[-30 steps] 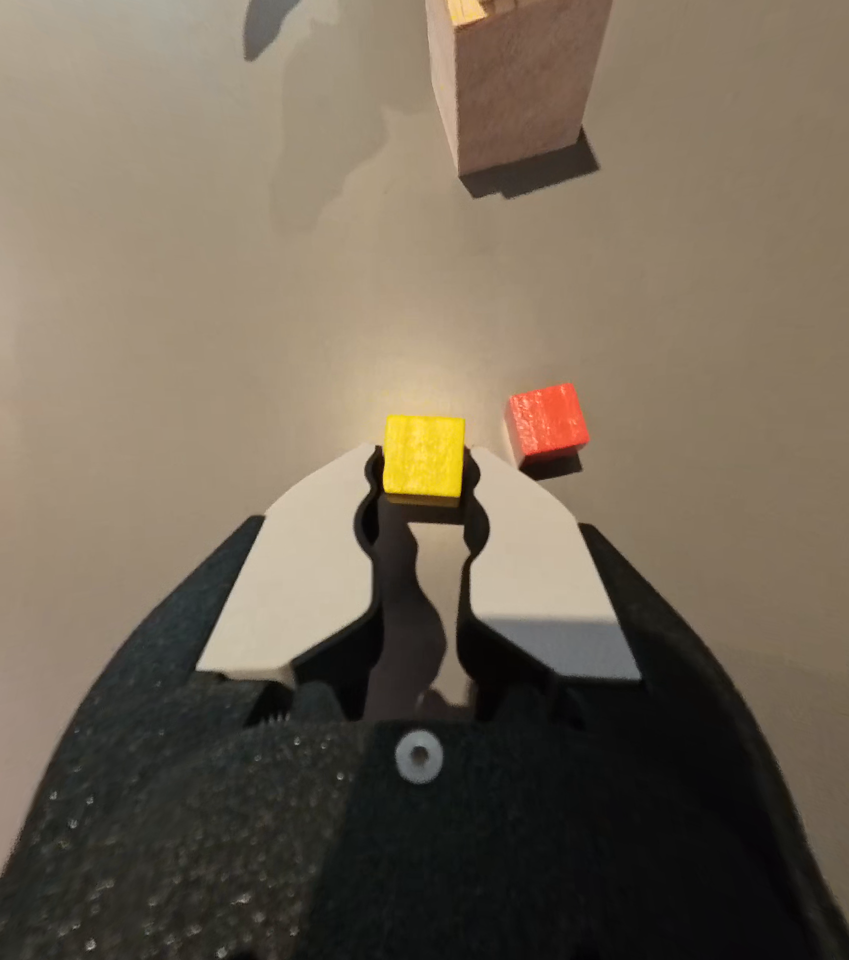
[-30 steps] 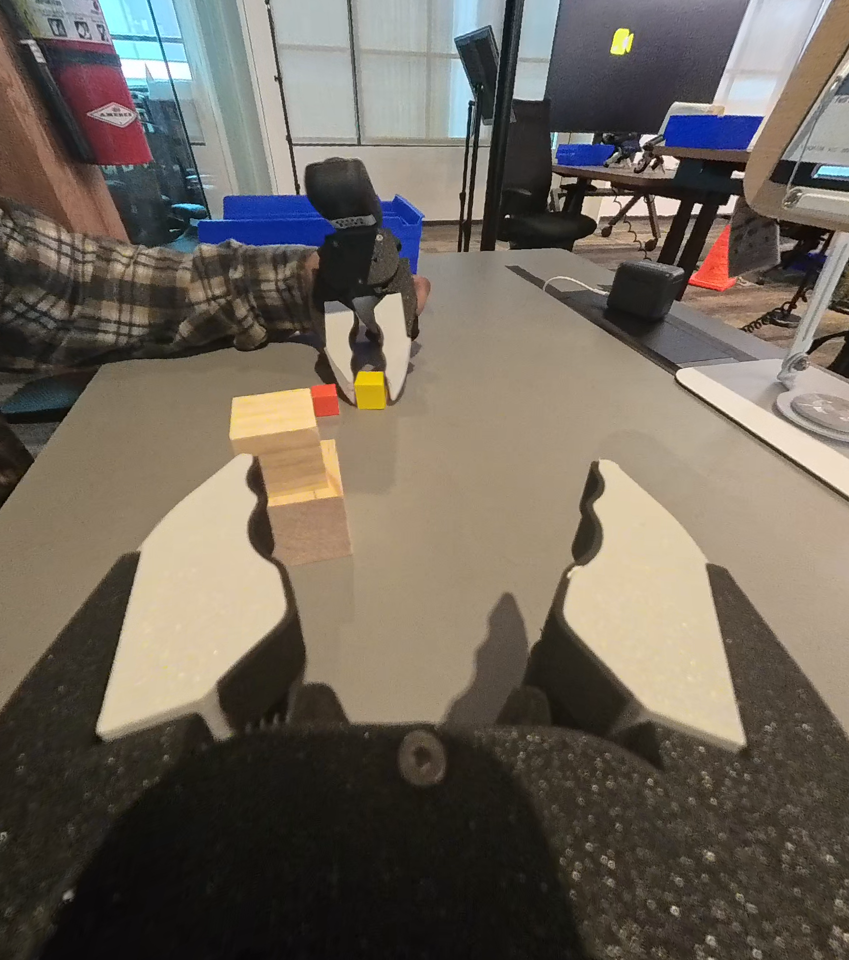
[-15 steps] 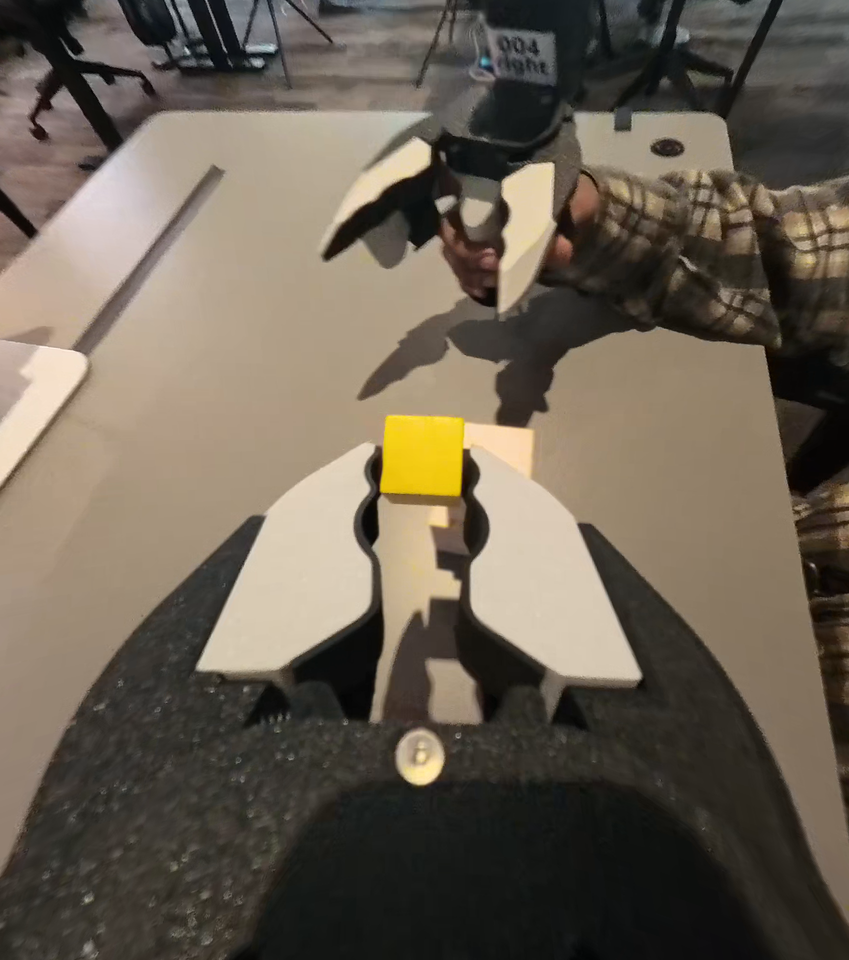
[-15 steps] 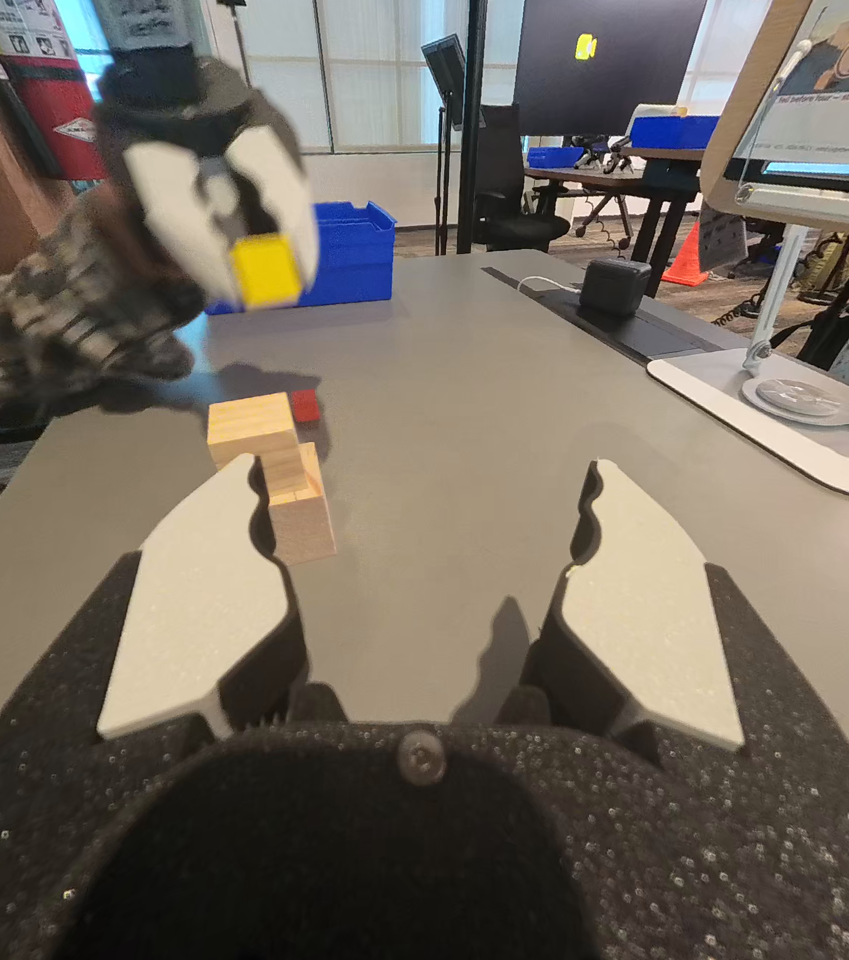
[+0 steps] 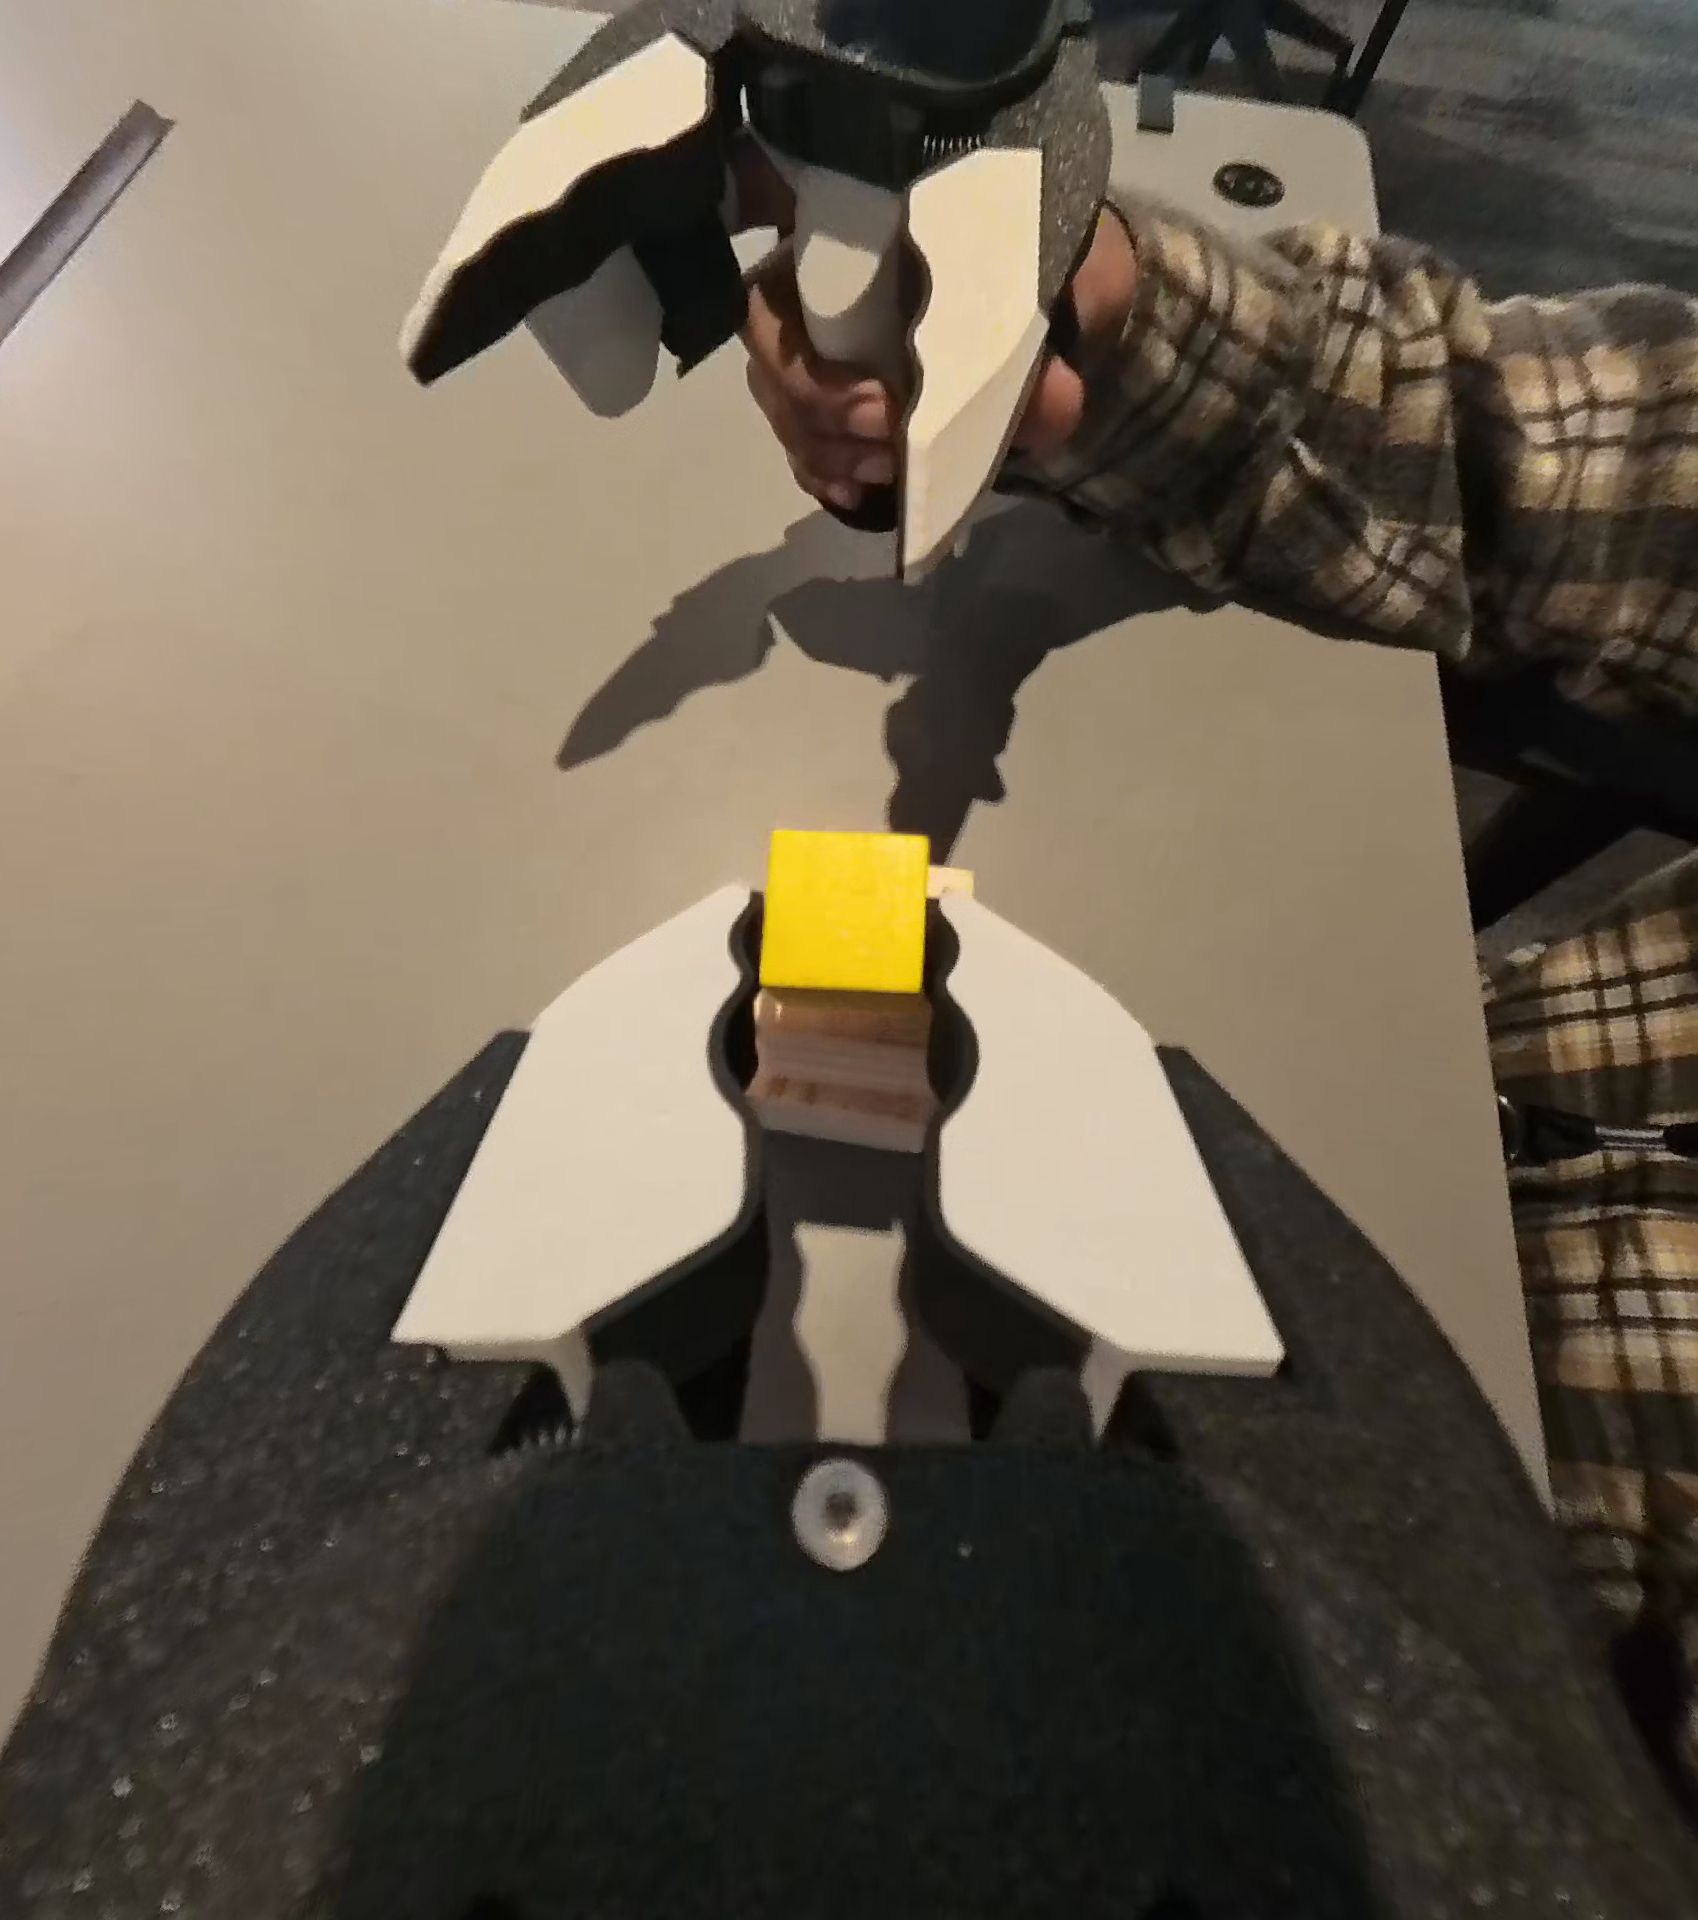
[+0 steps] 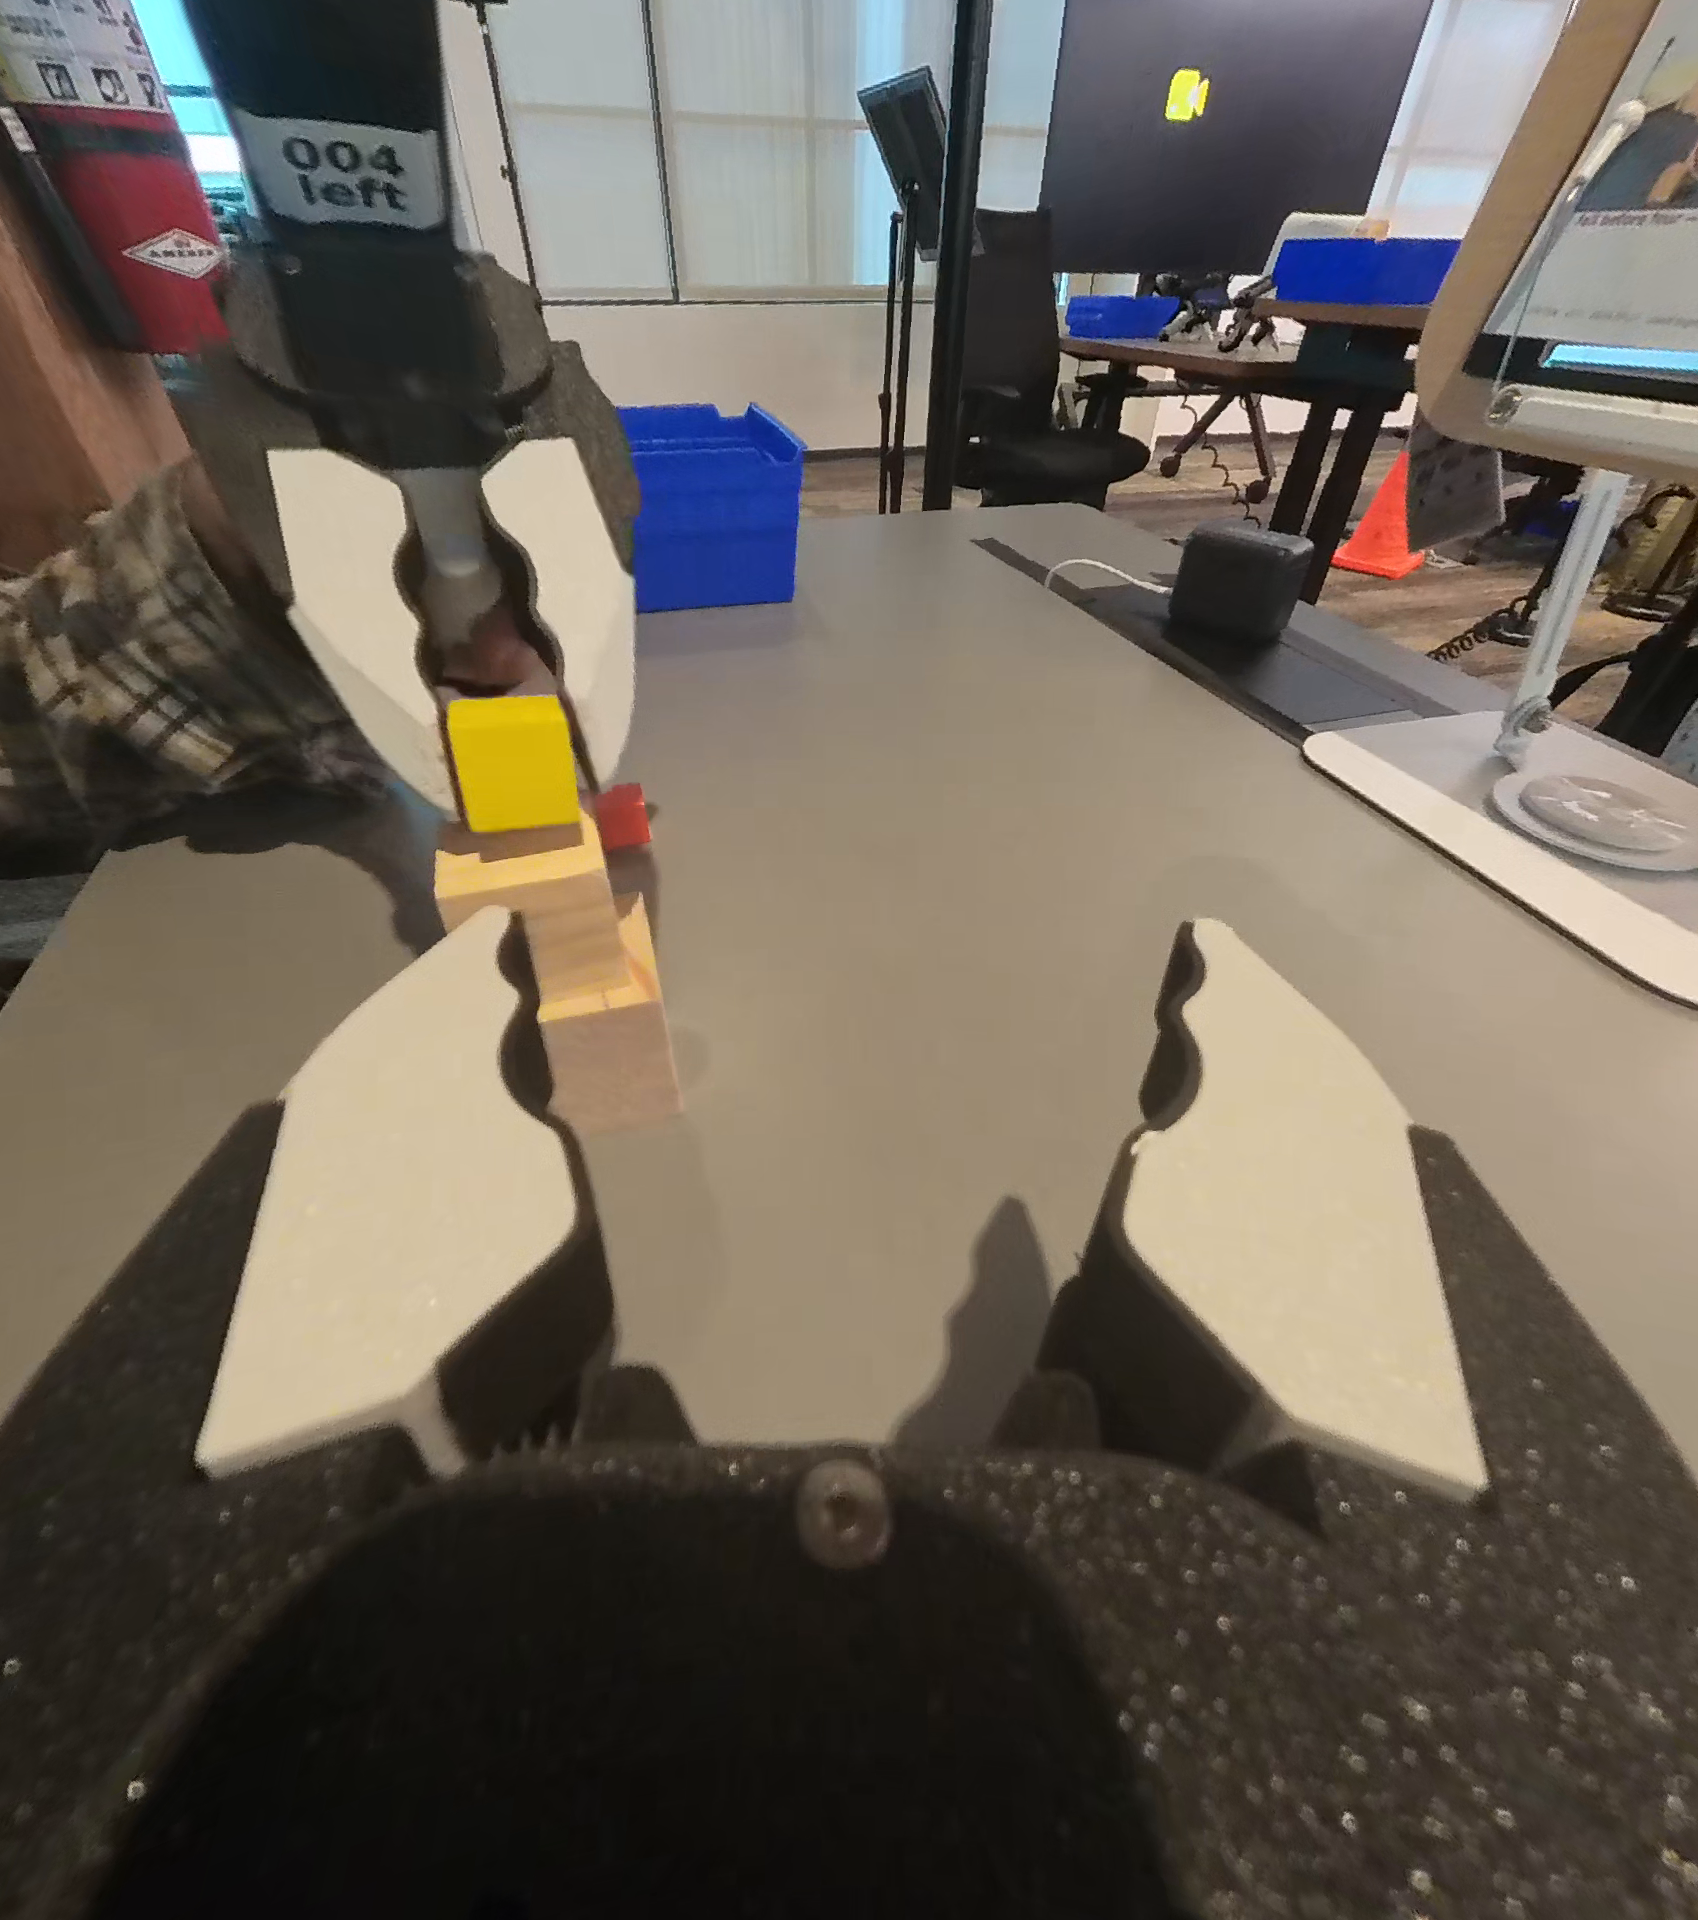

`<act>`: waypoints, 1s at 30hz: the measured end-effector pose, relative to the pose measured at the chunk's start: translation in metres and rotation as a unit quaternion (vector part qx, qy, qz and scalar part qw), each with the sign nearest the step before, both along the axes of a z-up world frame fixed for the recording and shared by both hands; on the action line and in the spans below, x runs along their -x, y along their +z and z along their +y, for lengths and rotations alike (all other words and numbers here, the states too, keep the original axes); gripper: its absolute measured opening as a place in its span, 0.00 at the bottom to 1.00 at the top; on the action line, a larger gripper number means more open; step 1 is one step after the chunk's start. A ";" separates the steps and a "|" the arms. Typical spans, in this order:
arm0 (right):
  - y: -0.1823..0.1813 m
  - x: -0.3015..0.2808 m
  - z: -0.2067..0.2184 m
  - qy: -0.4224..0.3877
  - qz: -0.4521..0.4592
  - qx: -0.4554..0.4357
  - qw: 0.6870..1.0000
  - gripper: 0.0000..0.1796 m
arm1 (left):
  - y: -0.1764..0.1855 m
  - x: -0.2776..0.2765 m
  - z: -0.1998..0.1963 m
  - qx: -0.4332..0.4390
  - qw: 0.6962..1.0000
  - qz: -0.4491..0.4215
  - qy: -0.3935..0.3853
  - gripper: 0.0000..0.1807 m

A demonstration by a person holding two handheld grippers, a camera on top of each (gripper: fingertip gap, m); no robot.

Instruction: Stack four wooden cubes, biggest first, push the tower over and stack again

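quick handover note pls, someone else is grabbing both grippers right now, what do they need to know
Left gripper: shut on the yellow cube, held right over the top of the wooden stack; I cannot tell whether it already touches.
Right gripper: open, empty, low over the grey table beside the stack.
Stack: large wooden cube at the bottom, smaller wooden cube on it, sitting off-centre.
Red cube: alone on the table just behind the stack.
Done: two wooden cubes stacked, yellow one picked up.
Left: set the yellow down and release, add the red, push the tower over, stack again.
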State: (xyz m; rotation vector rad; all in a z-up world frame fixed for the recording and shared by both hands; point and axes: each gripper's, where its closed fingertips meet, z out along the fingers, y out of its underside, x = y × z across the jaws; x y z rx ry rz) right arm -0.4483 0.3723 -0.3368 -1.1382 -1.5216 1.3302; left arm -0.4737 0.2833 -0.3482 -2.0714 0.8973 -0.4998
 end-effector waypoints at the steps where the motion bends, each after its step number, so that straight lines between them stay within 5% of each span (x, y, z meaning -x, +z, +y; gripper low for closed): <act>1: 0.000 0.000 0.000 0.000 0.000 0.000 1.000 0.62 | -0.001 -0.001 0.000 0.002 1.000 0.005 0.000 0.16; 30: -0.002 0.000 -0.001 0.003 -0.003 0.005 1.000 0.62 | -0.006 -0.006 0.000 -0.002 1.000 0.030 -0.007 0.16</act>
